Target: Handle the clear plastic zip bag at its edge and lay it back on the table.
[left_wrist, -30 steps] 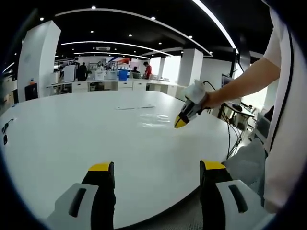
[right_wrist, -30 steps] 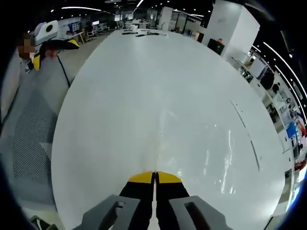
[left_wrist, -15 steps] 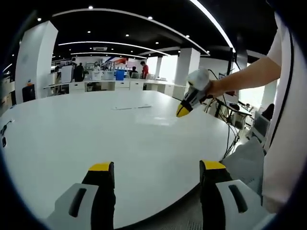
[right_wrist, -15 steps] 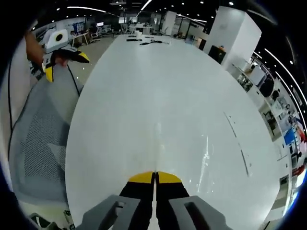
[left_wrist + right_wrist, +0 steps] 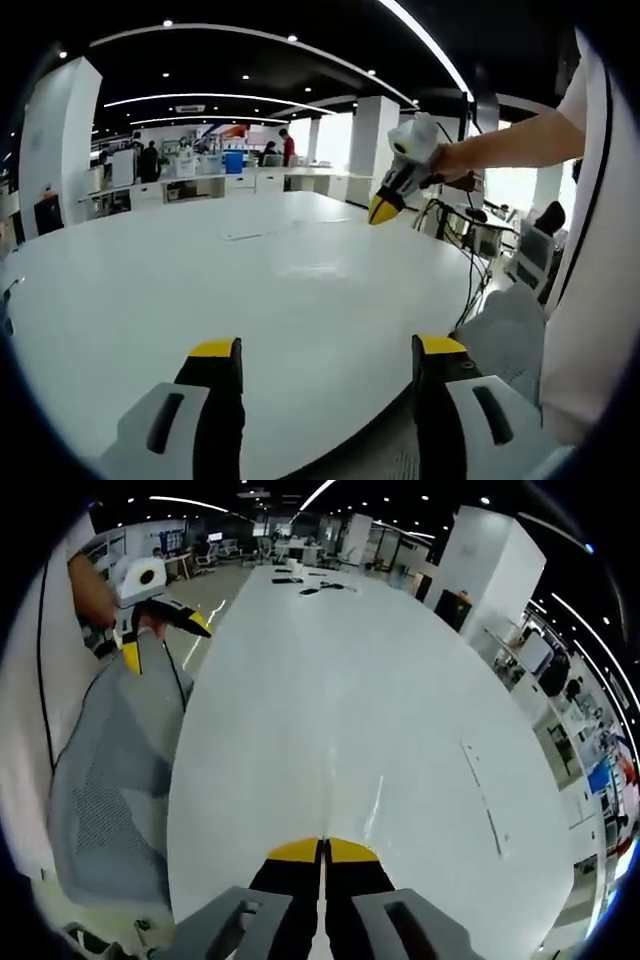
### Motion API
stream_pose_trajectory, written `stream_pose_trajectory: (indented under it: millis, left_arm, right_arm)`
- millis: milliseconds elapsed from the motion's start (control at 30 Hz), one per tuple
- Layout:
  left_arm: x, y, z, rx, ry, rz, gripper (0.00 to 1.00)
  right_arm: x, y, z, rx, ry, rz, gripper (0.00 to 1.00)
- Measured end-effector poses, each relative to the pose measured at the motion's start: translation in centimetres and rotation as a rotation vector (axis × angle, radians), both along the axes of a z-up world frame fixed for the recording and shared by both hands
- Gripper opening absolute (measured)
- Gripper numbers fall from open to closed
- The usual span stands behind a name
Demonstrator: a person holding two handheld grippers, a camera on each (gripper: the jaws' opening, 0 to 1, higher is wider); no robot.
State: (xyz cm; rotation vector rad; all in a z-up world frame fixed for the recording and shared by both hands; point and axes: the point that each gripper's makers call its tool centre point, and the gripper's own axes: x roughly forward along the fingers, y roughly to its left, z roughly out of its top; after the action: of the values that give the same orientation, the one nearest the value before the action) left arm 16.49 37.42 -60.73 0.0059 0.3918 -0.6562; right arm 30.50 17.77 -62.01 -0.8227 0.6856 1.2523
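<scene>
We are holding the left gripper (image 5: 325, 352) wide open and empty at the table's (image 5: 150, 290) near edge. The right gripper (image 5: 322, 846) is pinching the bag (image 5: 345, 780) with jaws pressed together, its long axis stretching away down the table; the clear plastic is barely showing.

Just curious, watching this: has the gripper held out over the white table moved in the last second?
Yes. In the left gripper view, the right gripper has risen off the white table, climbing against the white pillar behind it.
</scene>
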Motion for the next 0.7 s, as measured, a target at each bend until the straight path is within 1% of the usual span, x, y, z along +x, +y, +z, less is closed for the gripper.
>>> stream_pose_trajectory:
  millis: [133, 300, 367, 433, 467, 500, 567, 700]
  left_arm:
    - [0.6, 0.3, 0.8, 0.013, -0.022, -0.029, 0.64]
    - [1.2, 0.3, 2.5, 0.036, -0.062, -0.068, 0.58]
    - [1.4, 0.2, 2.9, 0.051, -0.076, -0.083, 0.56]
    - [1.5, 0.1, 3.3, 0.080, -0.094, -0.110, 0.53]
    - [1.6, 0.0, 3.6, 0.109, -0.115, -0.134, 0.52]
    - [1.7, -0.1, 3.8, 0.114, -0.123, -0.142, 0.52]
    - [1.9, -0.3, 4.4, 0.104, -0.126, -0.148, 0.52]
    - [2.3, -0.5, 5.4, 0.110, -0.142, -0.178, 0.49]
  right_arm:
    - [-0.8, 0.2, 1.4, 0.021, -0.001, 0.021, 0.00]
    - [-2.5, 0.9, 3.3, 0.069, 0.025, 0.052, 0.00]
    - [-3.0, 1.0, 3.9, 0.075, 0.026, 0.063, 0.00]
    - [-3.5, 1.2, 4.4, 0.097, 0.045, 0.072, 0.00]
    - [-3.7, 1.3, 4.7, 0.105, 0.050, 0.075, 0.00]
    - [-4.0, 1.3, 5.0, 0.110, 0.056, 0.083, 0.00]
    - [-4.4, 1.3, 5.4, 0.117, 0.064, 0.095, 0.00]
    - [-5.2, 1.3, 6.3, 0.132, 0.081, 0.115, 0.00]
